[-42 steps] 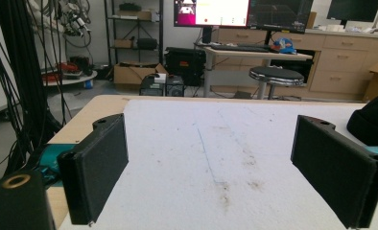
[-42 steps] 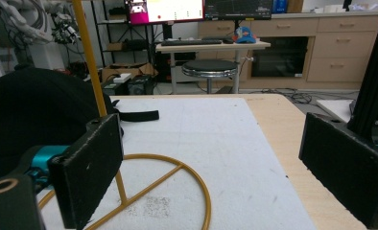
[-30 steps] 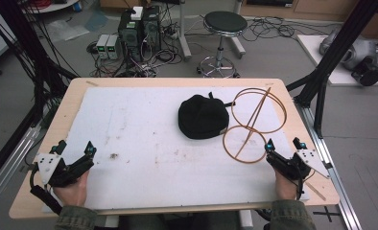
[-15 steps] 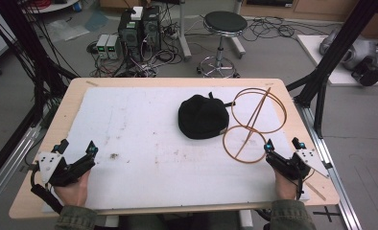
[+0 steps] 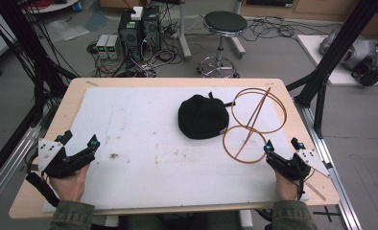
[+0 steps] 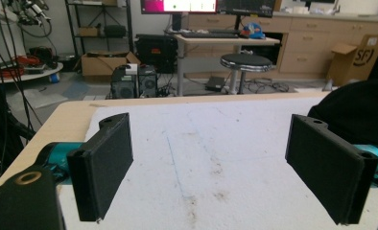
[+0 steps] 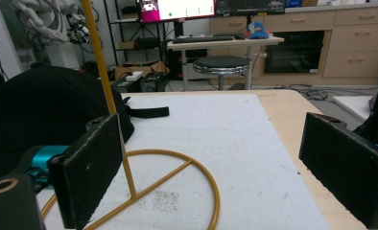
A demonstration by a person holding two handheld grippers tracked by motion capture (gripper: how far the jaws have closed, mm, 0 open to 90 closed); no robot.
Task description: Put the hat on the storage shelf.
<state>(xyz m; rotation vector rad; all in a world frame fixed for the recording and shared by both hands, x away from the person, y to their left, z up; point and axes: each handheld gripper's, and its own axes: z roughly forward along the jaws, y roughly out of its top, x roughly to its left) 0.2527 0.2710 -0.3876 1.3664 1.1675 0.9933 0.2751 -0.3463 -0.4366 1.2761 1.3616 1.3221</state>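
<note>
High view first: shows a wide wooden surface (image 5: 292,96) covered almost wholly by a white sheet (image 5: 139,124), stained here and there. On the sheet, right of centre and toward the far side, a black cap (image 5: 201,117): soft, rounded, slumped flat, with a short strap trailing off its far edge. Just beside it on the right, touching or nearly so, a thin yellow wire stand (image 5: 257,115): two rings, the larger farther away and the smaller nearer, joined by a straight rod that runs near-left to far-right. Hard to tell from above whether the rod leans or stands upright; in the right gripper view, rises steeply from the near ring (image 7: 105,91), with the cap (image 7: 43,110) behind and to its left. Right gripper (image 5: 281,143) clearly the nearer one: sits just beside the small ring, at its right and slightly nearer the person, jaws spread wide, holding nothing. Stand lies ahead and to the left of it, cap farther along the same line. Left gripper (image 5: 81,138) well apart at the near left corner, likewise wide open and empty, with the edge of the cap (image 6: 360,110) seen far off to its right. Looks like a short forward-left reach for the right hand, a long cross-surface one for the left.
</note>
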